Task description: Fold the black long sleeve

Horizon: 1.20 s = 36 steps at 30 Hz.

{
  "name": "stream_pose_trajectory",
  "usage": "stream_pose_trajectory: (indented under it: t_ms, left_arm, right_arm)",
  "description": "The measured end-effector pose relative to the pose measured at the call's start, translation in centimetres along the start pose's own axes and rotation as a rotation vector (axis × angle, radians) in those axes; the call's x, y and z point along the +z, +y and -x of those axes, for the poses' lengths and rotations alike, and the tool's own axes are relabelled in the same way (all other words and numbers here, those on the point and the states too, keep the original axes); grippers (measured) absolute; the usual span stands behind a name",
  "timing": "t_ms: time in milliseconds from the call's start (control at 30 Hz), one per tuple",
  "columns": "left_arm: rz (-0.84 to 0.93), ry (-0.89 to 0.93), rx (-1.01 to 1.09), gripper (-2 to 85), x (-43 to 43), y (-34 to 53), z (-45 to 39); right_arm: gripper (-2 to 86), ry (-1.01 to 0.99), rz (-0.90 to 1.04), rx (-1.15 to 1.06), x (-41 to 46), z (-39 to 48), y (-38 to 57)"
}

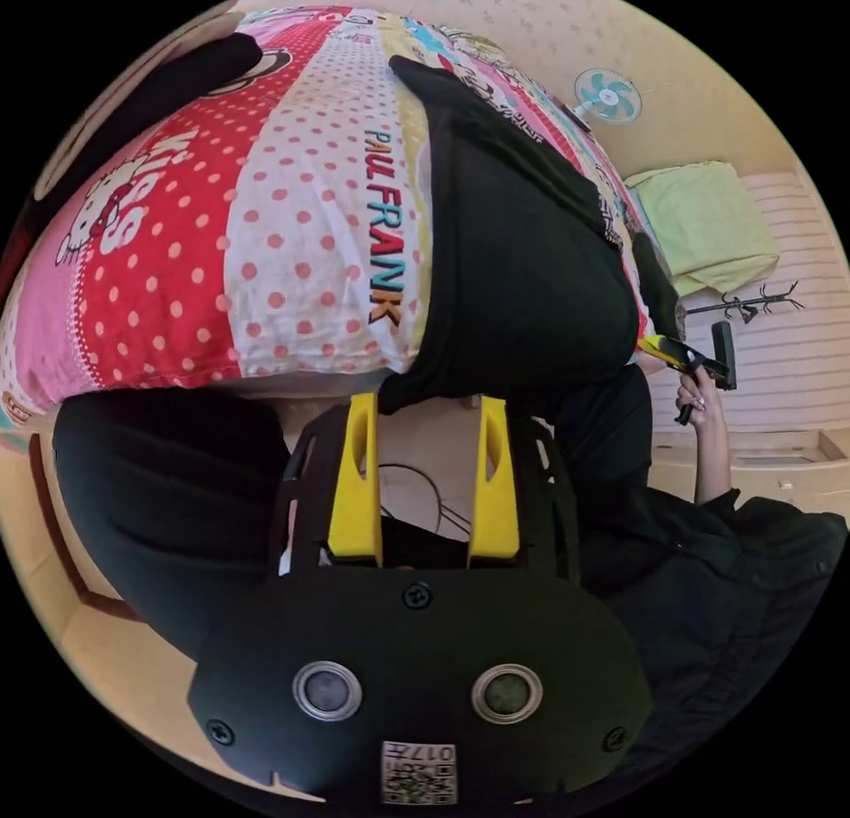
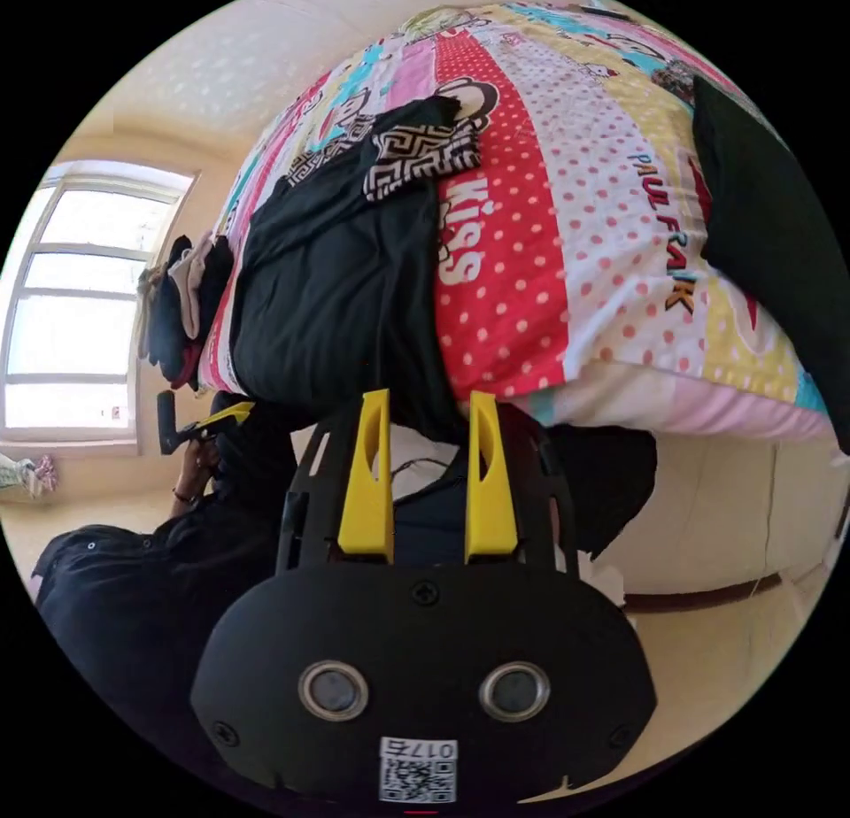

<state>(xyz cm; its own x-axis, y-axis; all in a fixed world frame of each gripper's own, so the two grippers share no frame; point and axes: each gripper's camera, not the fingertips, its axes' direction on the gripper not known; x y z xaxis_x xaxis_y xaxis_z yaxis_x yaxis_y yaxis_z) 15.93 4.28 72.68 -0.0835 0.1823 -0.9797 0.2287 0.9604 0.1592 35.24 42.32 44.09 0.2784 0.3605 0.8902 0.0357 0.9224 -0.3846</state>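
Observation:
The black long sleeve (image 1: 522,260) lies across a bed with a bright patchwork cover (image 1: 292,234), its near edge hanging over the bed's side. My left gripper (image 1: 428,400) is open, with the garment's lower left corner just above the gap between its yellow jaws. In the right gripper view the same garment (image 2: 336,296) hangs over the bed's edge, and my right gripper (image 2: 429,396) is open at its lower right corner. Each view also catches the other gripper at the garment's far end, the right gripper (image 1: 682,356) in a hand and the left gripper (image 2: 199,424).
A black-and-white patterned cloth (image 2: 425,154) lies on the garment's far part. Another dark cloth (image 2: 770,234) sits further along the bed. A heap of clothes (image 2: 181,304) rests by the window (image 2: 80,304). A fan (image 1: 608,95) and a green cloth (image 1: 708,225) are beyond. The person's dark clothing (image 1: 708,579) is close below.

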Motion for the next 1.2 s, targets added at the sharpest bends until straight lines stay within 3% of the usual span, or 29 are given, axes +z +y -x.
stream_pose_trajectory:
  t_ms: [133, 267, 433, 567, 633, 700, 833, 933, 1067, 1200]
  left_arm:
    - [0.102, 0.041, 0.050, 17.7, -1.2, -2.9, 2.2]
    - [0.165, 0.089, 0.079, 14.3, -1.4, -5.8, 3.7]
    - [0.202, 0.274, 0.066, 4.1, -5.6, -5.7, 5.5]
    - [0.156, 0.561, 0.149, 3.8, -14.1, -3.1, 6.1]
    - [0.025, 0.742, 0.153, 3.7, -21.4, -1.8, 7.3]
    - [-0.062, 0.822, 0.157, 3.7, -26.8, -1.3, 8.1]
    - [-0.107, 0.981, 0.220, 3.7, -34.9, 0.6, 8.2]
    - [-0.077, 1.033, 0.132, 3.8, -35.9, 2.5, 8.8]
    - [-0.102, 1.085, -0.005, 3.7, -36.0, -0.8, 10.3]
    - [-0.161, 1.103, 0.027, 4.2, -38.5, -14.9, 8.9]
  right_arm:
    - [13.3, 0.177, 0.086, -0.033, 1.5, 1.0, 1.4]
    - [9.1, -0.028, 0.197, -0.057, 4.5, 0.3, -1.3]
    - [4.3, -0.009, 0.238, -0.151, 2.4, 2.3, -0.5]
    - [3.0, -0.224, 0.095, -0.239, -7.1, 3.2, 3.5]
    - [2.7, -0.316, -0.037, -0.275, -12.1, 3.5, 5.4]
    - [2.5, -0.419, -0.141, -0.322, -17.2, 4.2, 7.7]
    - [2.2, -0.571, -0.163, -0.433, -20.9, 6.0, 11.7]
    - [2.1, -0.591, -0.161, -0.423, -21.1, 5.7, 13.7]
    - [2.0, -0.666, -0.247, -0.236, -20.4, 2.3, 7.9]
    - [3.0, -0.633, -0.404, -0.168, -20.9, 2.7, -5.4]
